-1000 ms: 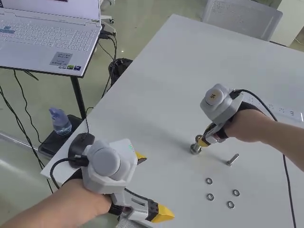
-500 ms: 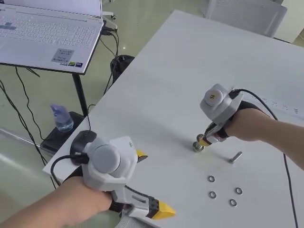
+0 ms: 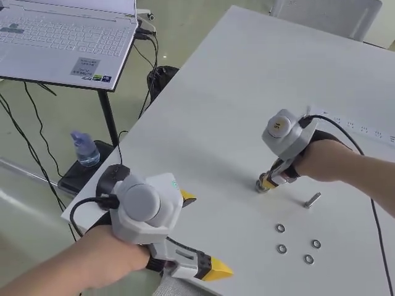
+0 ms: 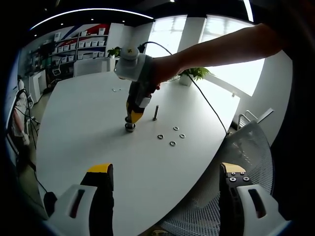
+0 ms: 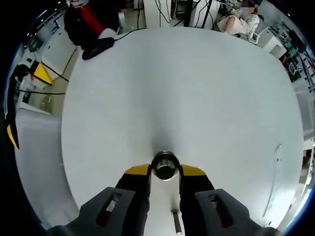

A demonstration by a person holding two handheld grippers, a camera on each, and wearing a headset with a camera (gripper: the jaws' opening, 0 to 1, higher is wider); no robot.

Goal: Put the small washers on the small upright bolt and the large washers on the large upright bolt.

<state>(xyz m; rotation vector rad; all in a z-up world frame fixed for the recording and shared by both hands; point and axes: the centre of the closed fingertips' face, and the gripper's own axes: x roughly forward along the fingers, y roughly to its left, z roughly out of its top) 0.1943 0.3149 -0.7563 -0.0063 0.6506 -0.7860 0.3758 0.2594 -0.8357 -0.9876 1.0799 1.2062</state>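
Nothing has changed place on the white worktop (image 3: pixel 247 92) since a second ago; only the view has shifted. The left tool (image 4: pixel 166 169) hangs over the near edge of the worktop, its jaws wide apart and holding nothing. The right tool (image 3: pixel 265 183) stays closed on the large bolt (image 5: pixel 165 166), which stands upright. Near it stands the small bolt (image 4: pixel 155 112), and four washers (image 3: pixel 282 249) lie flat beside this one, apart from each other.

Prob office/lab: laptop (image 3: pixel 62 37), shelves (image 4: pixel 74 46), mtg table (image 3: pixel 247 92).
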